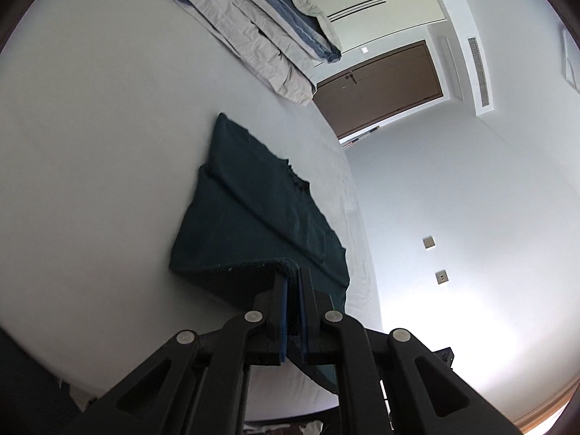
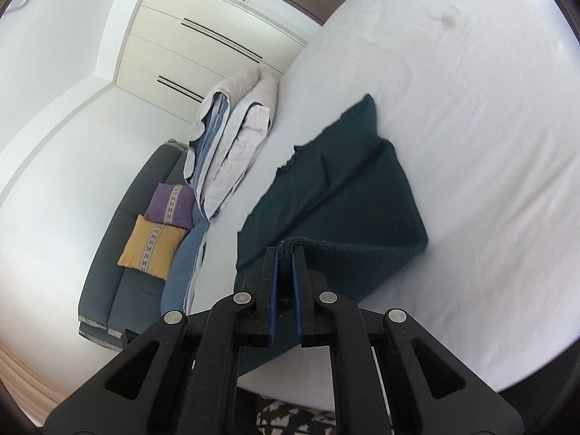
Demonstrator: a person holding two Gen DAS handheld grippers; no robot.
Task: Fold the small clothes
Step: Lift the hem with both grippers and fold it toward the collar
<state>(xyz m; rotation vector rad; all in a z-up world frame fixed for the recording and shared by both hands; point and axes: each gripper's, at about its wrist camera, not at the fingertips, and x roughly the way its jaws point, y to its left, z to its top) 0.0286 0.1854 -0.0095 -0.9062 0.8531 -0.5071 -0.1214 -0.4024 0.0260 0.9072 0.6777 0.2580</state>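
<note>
A dark green knitted garment (image 1: 253, 203) lies on the white bed (image 1: 90, 152), its near edge lifted off the sheet. My left gripper (image 1: 293, 275) is shut on that raised near hem, with cloth bunched between the blue pads. In the right wrist view the same dark green garment (image 2: 337, 188) stretches away over the white bed (image 2: 489, 145). There my right gripper (image 2: 285, 253) is shut on another part of the thick near hem. The far end of the garment rests flat on the sheet.
A folded grey and blue duvet (image 1: 261, 25) lies at the bed's far side, also seen as the duvet (image 2: 232, 134). A dark sofa (image 2: 123, 253) holds a yellow cushion (image 2: 150, 243) and a purple cushion (image 2: 170, 204). White wardrobe doors (image 2: 217, 36) and a brown door (image 1: 380, 83) stand behind.
</note>
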